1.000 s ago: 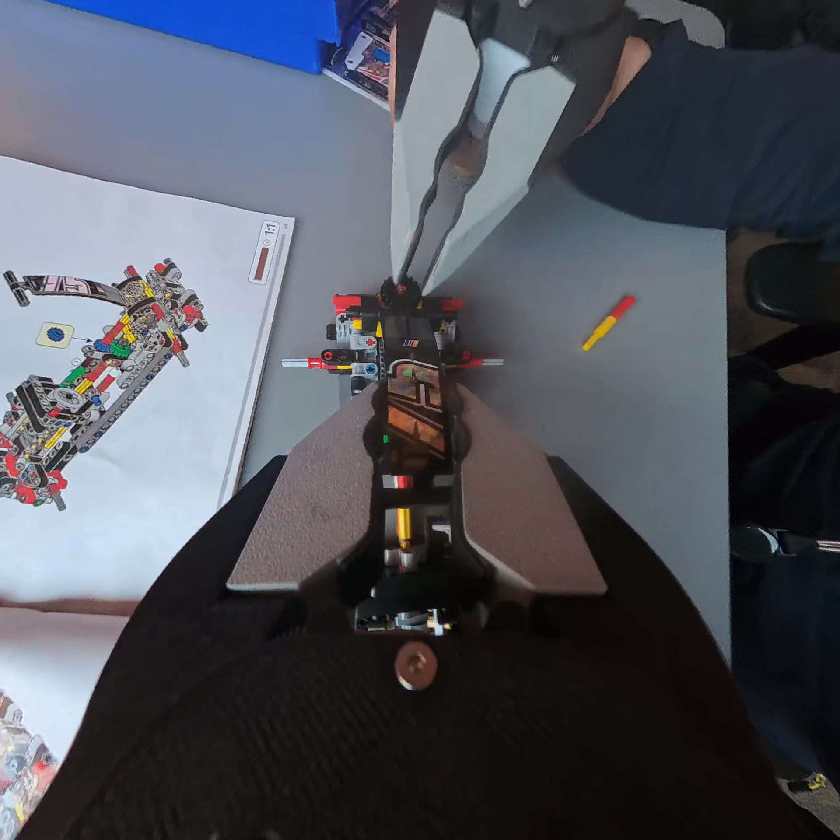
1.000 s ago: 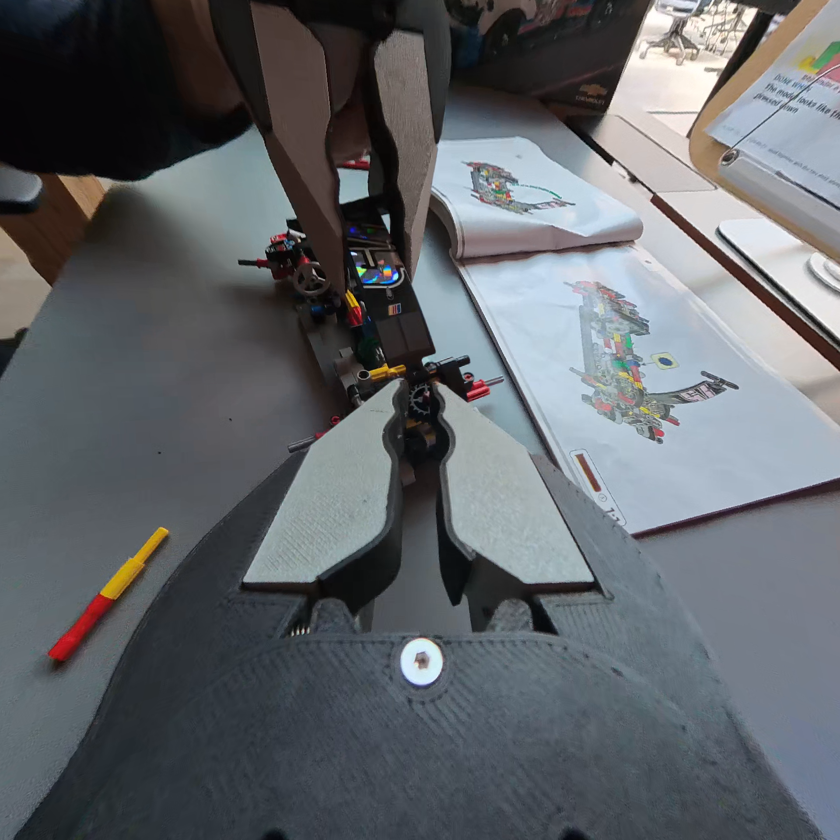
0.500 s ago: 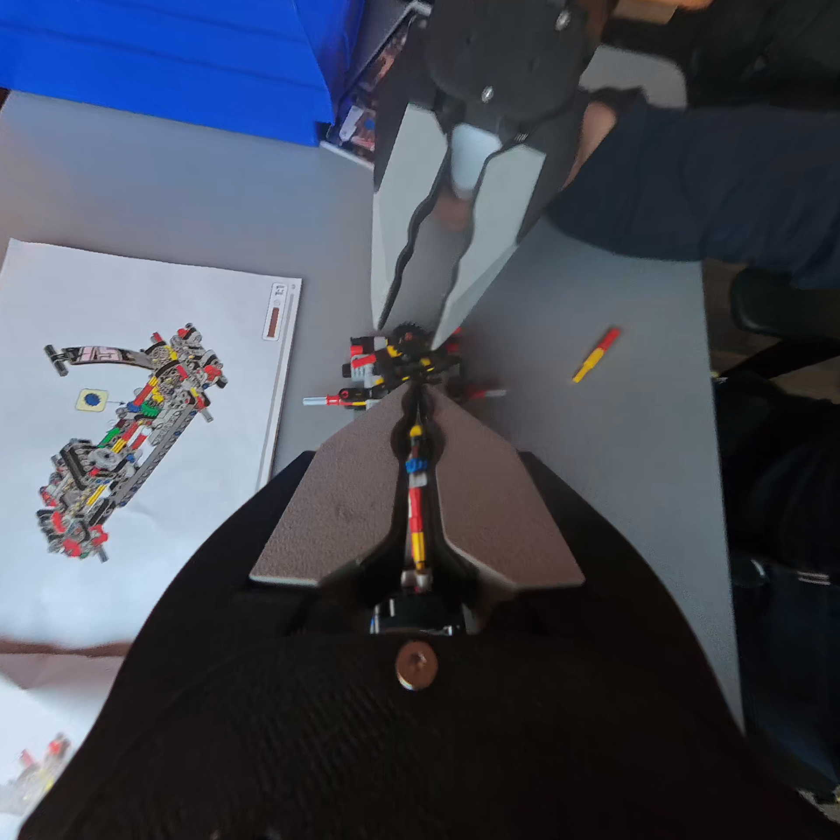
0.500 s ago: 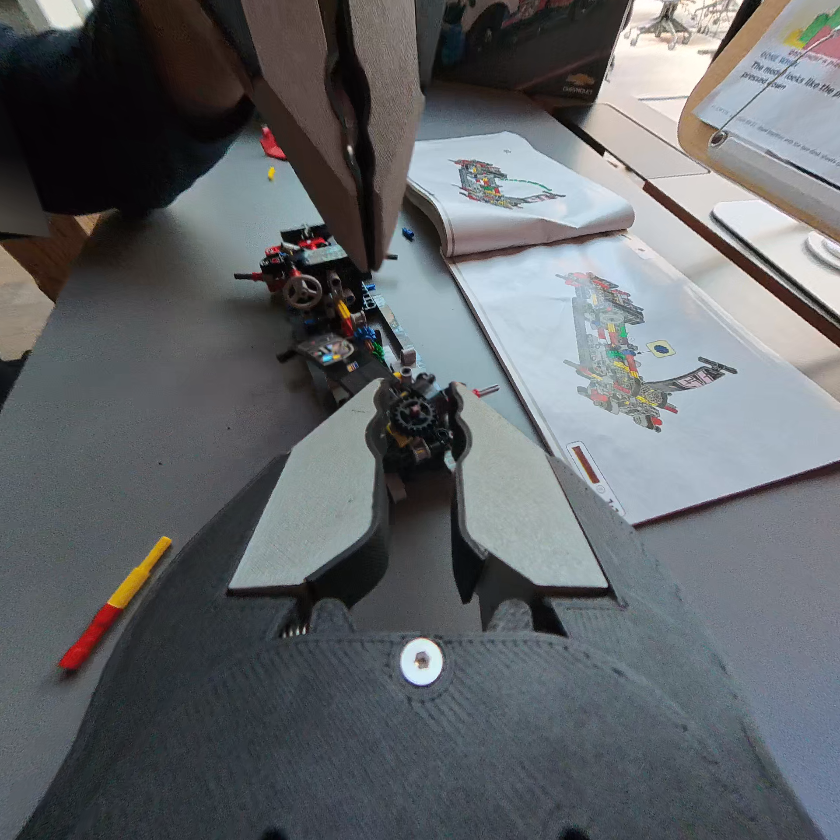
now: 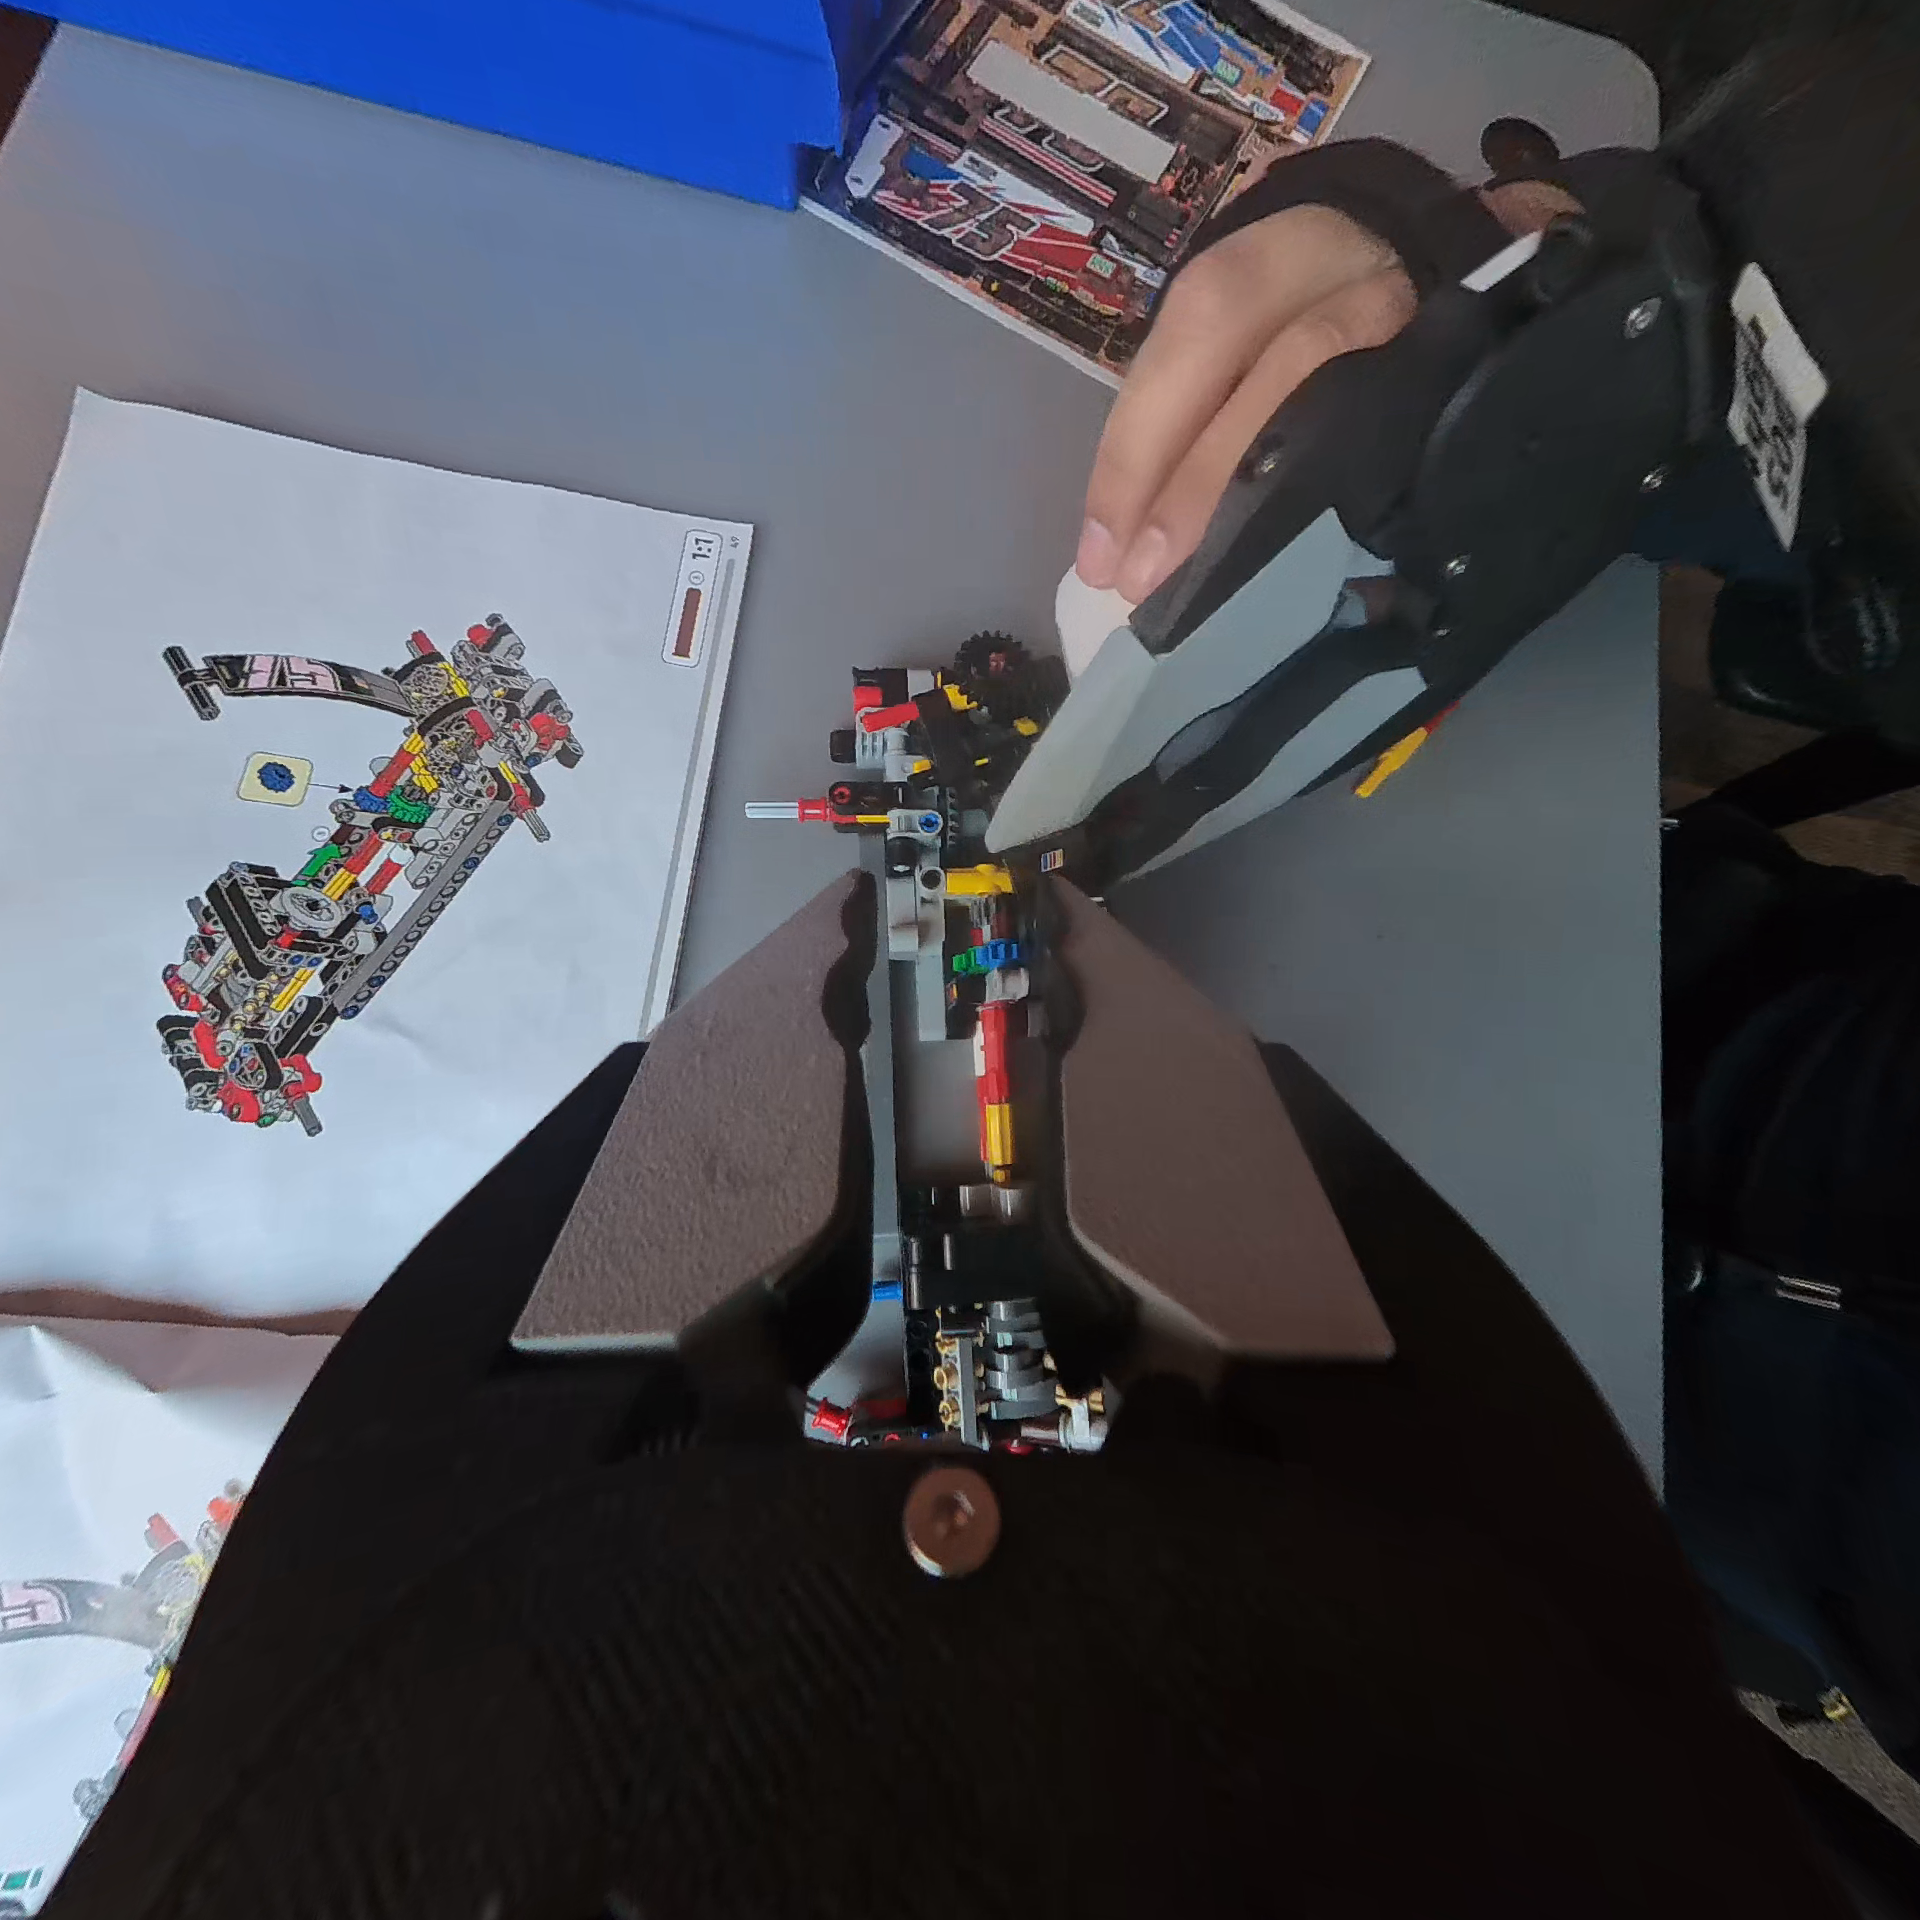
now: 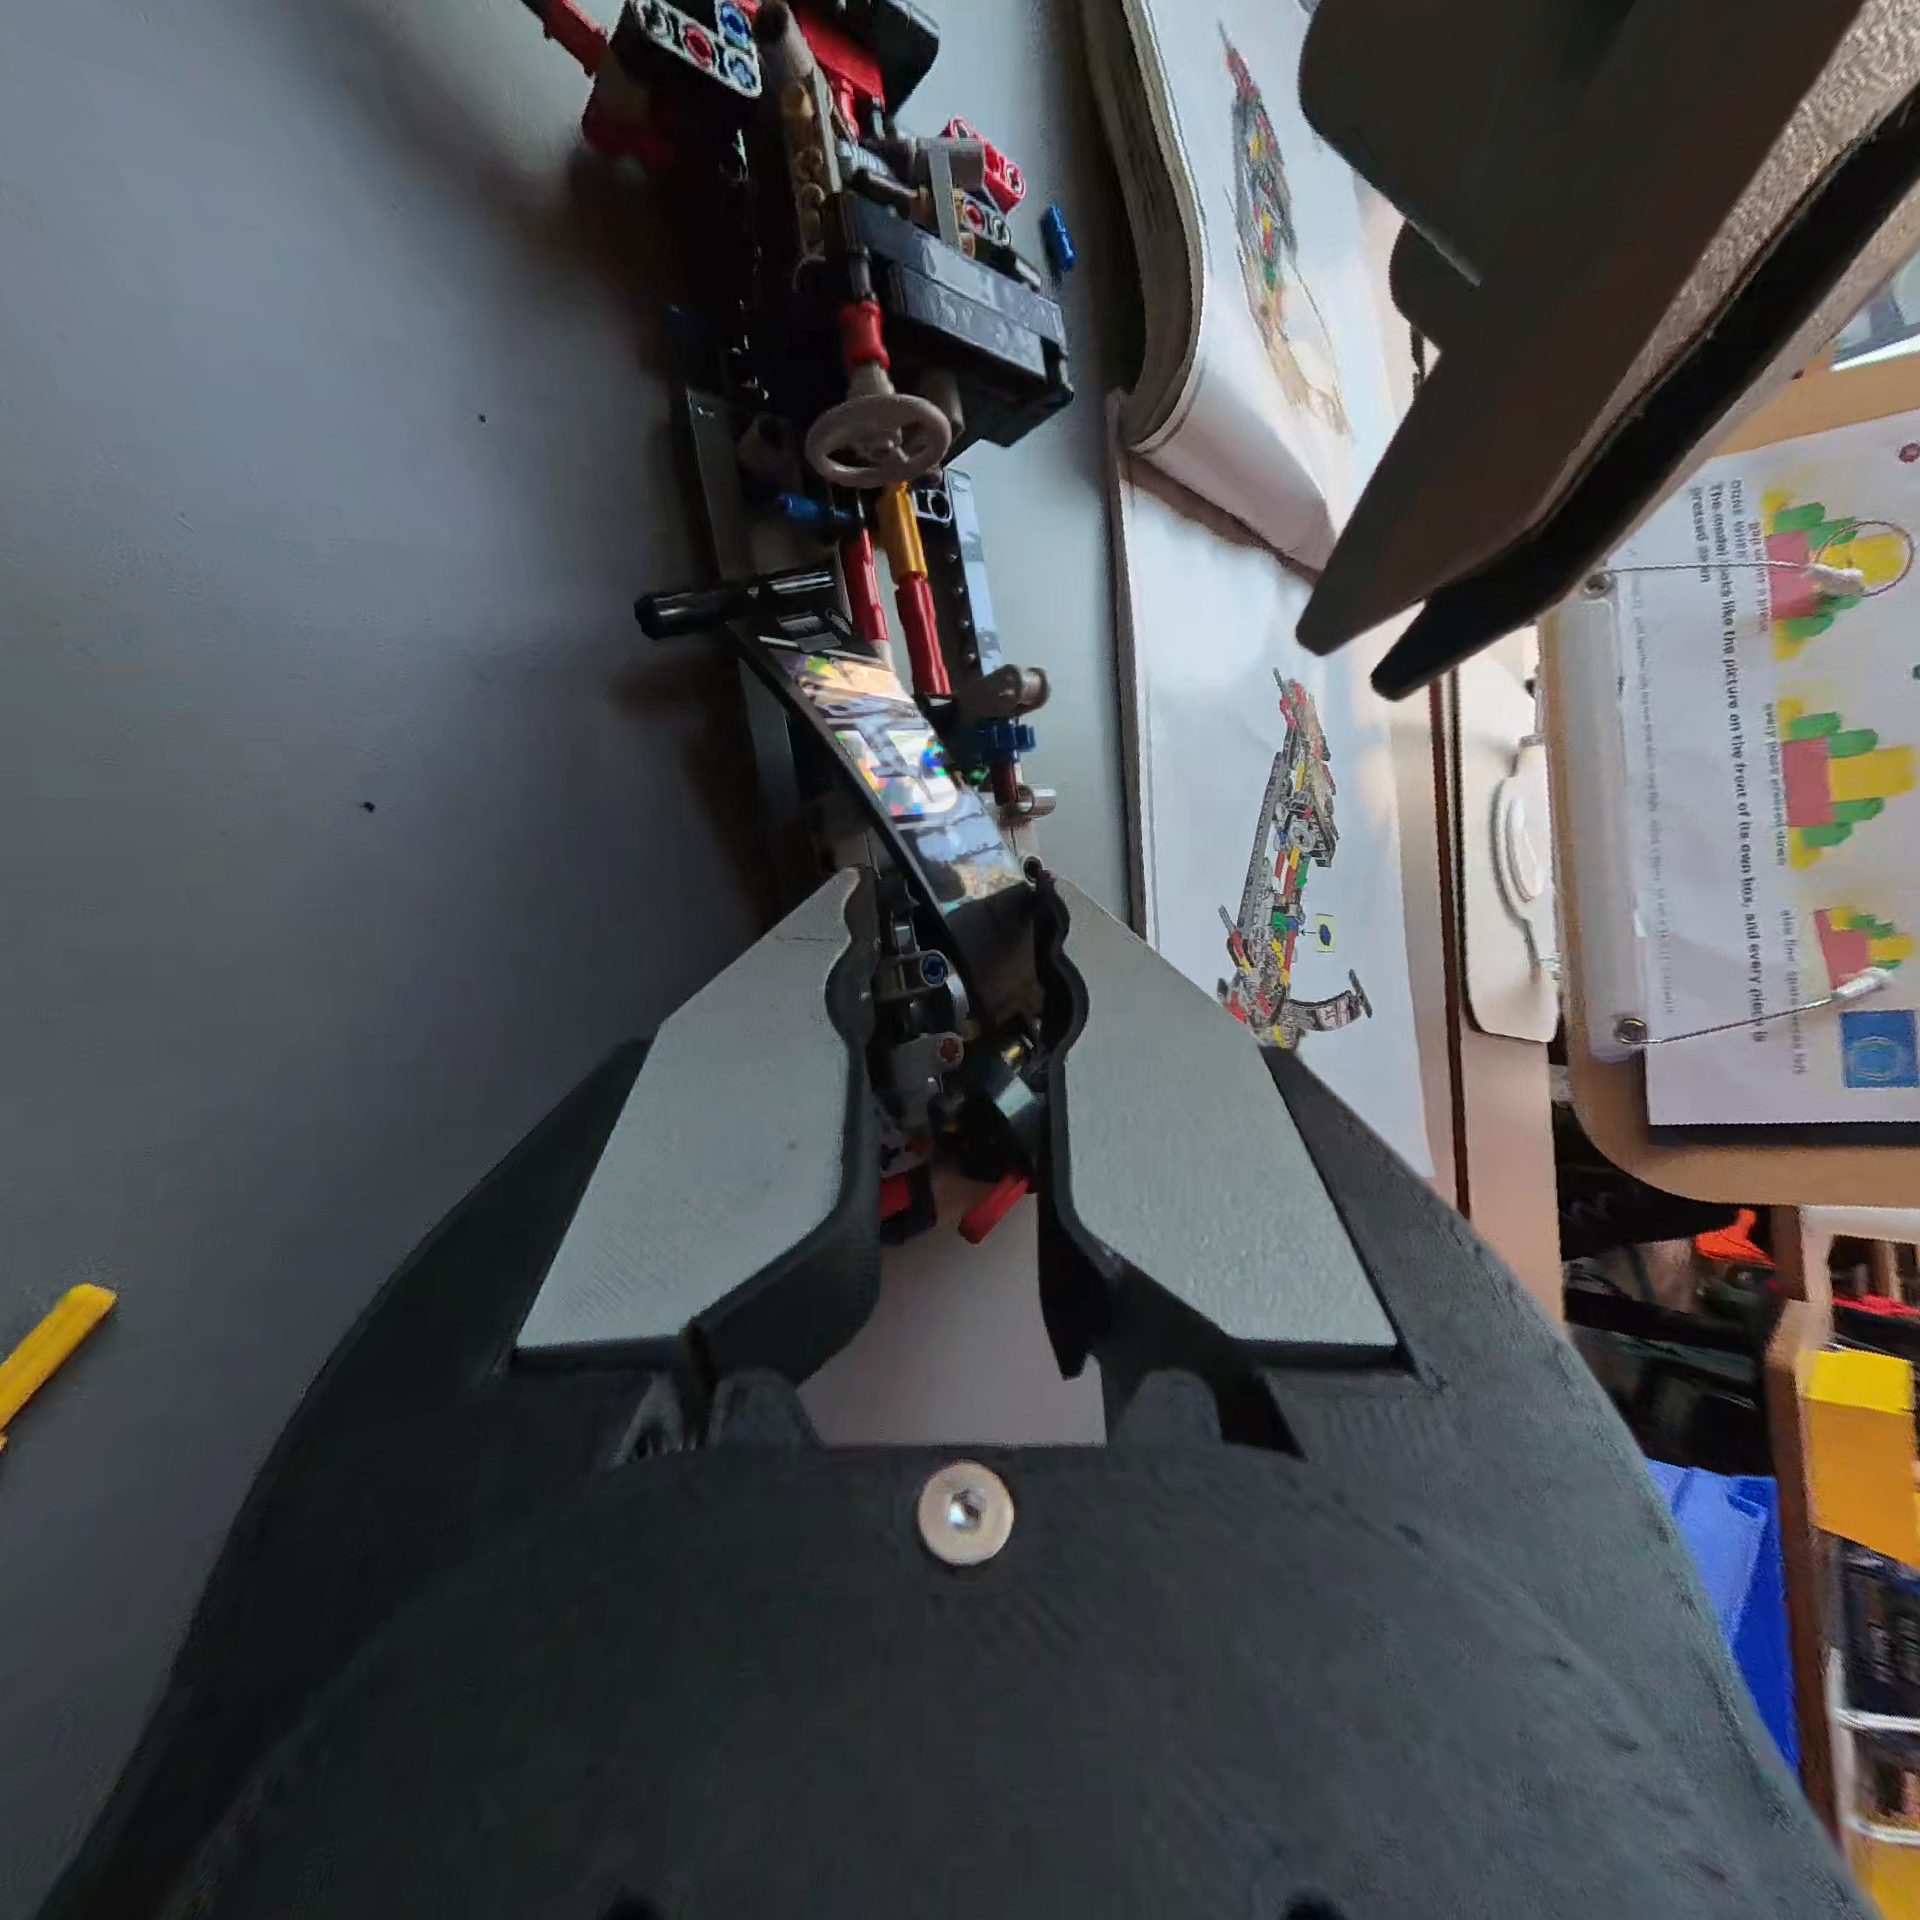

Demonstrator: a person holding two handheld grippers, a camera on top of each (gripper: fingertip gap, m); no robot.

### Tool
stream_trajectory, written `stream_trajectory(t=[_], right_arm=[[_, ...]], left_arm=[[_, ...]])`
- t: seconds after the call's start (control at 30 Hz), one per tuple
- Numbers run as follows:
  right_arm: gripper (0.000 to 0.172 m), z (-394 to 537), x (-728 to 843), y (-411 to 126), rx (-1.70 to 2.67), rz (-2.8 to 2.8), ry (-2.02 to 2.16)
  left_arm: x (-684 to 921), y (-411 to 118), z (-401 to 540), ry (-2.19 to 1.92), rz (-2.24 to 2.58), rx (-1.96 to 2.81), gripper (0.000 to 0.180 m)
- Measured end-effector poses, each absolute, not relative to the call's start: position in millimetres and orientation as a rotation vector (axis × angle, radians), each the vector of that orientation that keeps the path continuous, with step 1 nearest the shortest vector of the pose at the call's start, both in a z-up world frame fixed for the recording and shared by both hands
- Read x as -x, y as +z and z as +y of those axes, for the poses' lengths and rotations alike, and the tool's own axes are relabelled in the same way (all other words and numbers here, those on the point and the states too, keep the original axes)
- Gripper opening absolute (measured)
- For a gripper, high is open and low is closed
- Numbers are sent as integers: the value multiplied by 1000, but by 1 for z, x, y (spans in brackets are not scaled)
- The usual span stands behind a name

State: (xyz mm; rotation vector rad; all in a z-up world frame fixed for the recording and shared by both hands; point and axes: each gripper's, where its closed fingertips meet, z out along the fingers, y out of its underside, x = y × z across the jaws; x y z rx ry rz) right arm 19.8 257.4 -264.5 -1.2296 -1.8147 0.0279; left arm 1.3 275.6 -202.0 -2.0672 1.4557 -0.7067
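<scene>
A long brick-built car chassis (image 5: 914, 831) with a black gear, red and yellow axles and a shiny black panel lies on the grey table (image 5: 468, 343), tipped on its side. My right gripper (image 6: 948, 883), with grey pads, is shut on its front end (image 6: 935, 997); the left wrist view shows it (image 5: 1049, 862) coming in from the right. My left gripper (image 5: 951, 883), with brown pads, is open and empty. It hovers above the chassis, which shows through the gap. The right wrist view shows it (image 6: 1345, 660) raised clear of the model.
An open instruction booklet (image 5: 364, 831) lies left of the chassis. A blue bin (image 5: 520, 83) and a printed box (image 5: 1091, 156) stand at the far edge. A red and yellow axle piece (image 6: 42, 1351) lies beyond the right gripper. A stand with a printed sheet (image 6: 1766, 727) is past the booklet. The gap from one gripper's tips to the other's is roughly 7 cm.
My left gripper let go of the chassis panel, lifted, closed on air, then reopened above it. My right gripper left the gear, rolled sideways and closed on the chassis's front end, which tipped onto its side.
</scene>
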Motion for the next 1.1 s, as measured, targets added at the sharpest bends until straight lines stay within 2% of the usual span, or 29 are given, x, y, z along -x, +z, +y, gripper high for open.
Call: stream_trajectory(t=[0.27, 0.33, 0.67, 0.83, 0.9, 0.97, 1.0, 1.1], right_arm=[[9, 265, -27, -235, 1346, -1568, 352], [8, 269, -31, -233, 1405, -1508, 433], [0, 289, -41, -226, 1517, -1314, 484], [0, 293, -40, -226, 1559, -1257, 500], [1, 293, -38, -227, 1562, -1262, 464], [1, 293, -36, -230, 1562, -1271, 410], [1, 294, -36, -231, 1562, -1269, 372], [3, 294, -38, -229, 1539, -1281, 317]], left_arm=[[8, -213, 272, -609, 1552, 2067, 34], [5, -209, 267, -632, 1581, 2014, 42], [1, -202, 250, -640, 1635, 1978, 74], [-31, -207, 272, -503, 1462, 1971, 77], [-38, -207, 283, -443, 1385, 1949, 74], [-43, -205, 284, -447, 1371, 1913, 53], [-44, -202, 284, -459, 1381, 1886, 34], [-42, -201, 283, -464, 1450, 1824, 21]])
